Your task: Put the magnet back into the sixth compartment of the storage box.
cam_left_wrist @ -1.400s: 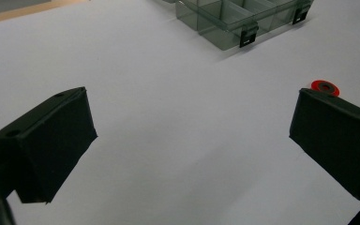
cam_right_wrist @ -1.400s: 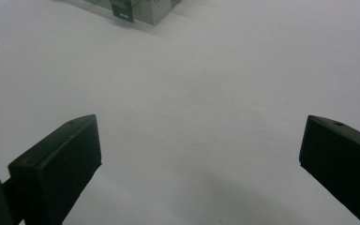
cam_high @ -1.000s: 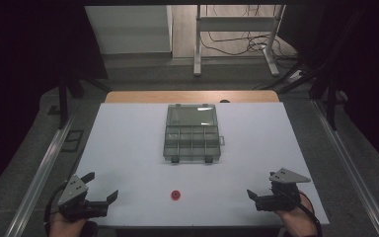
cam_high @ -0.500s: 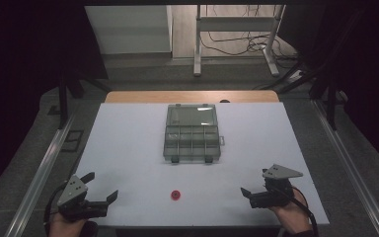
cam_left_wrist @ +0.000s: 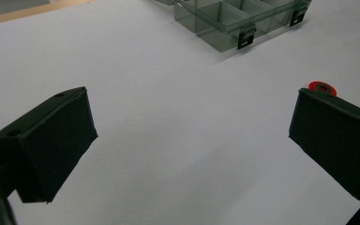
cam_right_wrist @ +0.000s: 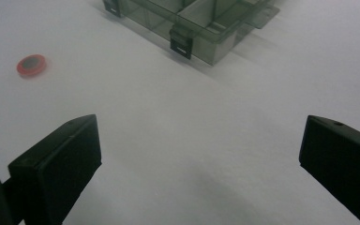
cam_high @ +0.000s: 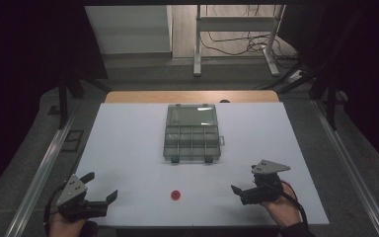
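A small red disc [cam_high: 176, 194] lies on the white table near its front edge, between my two grippers. It appears at the right in the left gripper view [cam_left_wrist: 322, 87] and at the upper left in the right gripper view [cam_right_wrist: 31, 64]. A clear grey compartment box [cam_high: 192, 133] sits mid-table with its lid open toward the back. My left gripper [cam_high: 100, 189] rests at the front left, open and holding nothing [cam_left_wrist: 187, 145]. My right gripper [cam_high: 243, 184] stands open to the right of the disc, nothing between its fingers [cam_right_wrist: 201, 164].
The box's front latches [cam_right_wrist: 180, 44] face me, and its corner reaches into the left gripper view [cam_left_wrist: 234, 26]. A wooden strip [cam_high: 192, 97] borders the white table [cam_high: 128, 148] at the back. Metal rails [cam_high: 39, 173] run along both sides; cables lie on the floor behind.
My right gripper has moved left and a little forward, toward the red disc. The left gripper has stayed nearly in place. The disc and box have not moved.
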